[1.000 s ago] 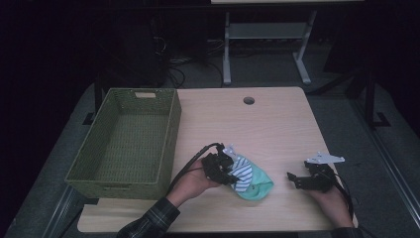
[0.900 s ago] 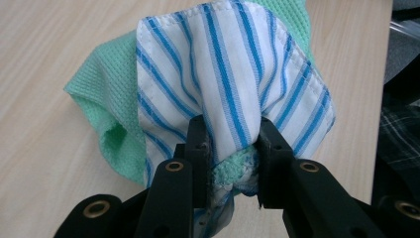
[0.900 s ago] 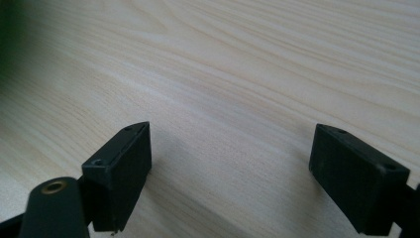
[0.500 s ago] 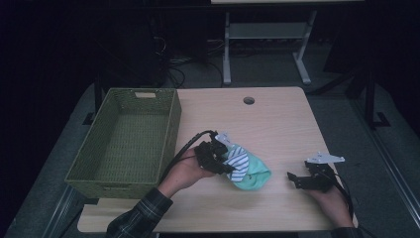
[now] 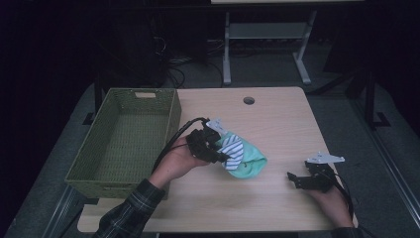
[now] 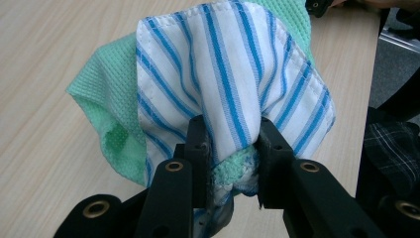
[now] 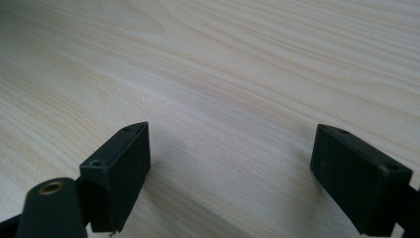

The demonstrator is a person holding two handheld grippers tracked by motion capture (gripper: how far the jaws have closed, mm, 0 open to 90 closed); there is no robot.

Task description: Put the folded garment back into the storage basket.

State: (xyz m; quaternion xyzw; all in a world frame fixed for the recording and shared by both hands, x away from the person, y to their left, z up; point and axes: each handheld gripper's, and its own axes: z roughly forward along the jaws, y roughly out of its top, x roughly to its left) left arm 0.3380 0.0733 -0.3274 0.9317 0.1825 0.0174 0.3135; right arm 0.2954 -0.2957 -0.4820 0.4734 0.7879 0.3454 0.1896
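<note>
1. My left tongs [image 5: 218,148] are clamped on a bunched cloth bundle [image 5: 242,157]: a white cloth with blue stripes [image 6: 233,84] wrapped over a green waffle-weave cloth [image 6: 106,94]. In the left gripper view both black jaws press into the folds, with striped and green fabric squeezed between them.

2. The bundle sits just to the right of the green woven basket [image 5: 94,163], near its right wall, over the wooden table [image 5: 277,114]. From the high view I judge that it is lifted, or only brushing the wood with its lower green edge; I cannot tell which.

3. My right tongs [image 5: 297,179] rest on the table well to the right of the basket, far beyond the bundle. Their jaws stand wide apart with bare wood between them, holding nothing.

4. Done so far, as I judge it: the cloths are gathered and gripped.

5. Left to do: the basket is empty, so the bundle has yet to cross over its right wall and be let go inside. The pick-up looks finished; the carry and the drop do not.
</note>
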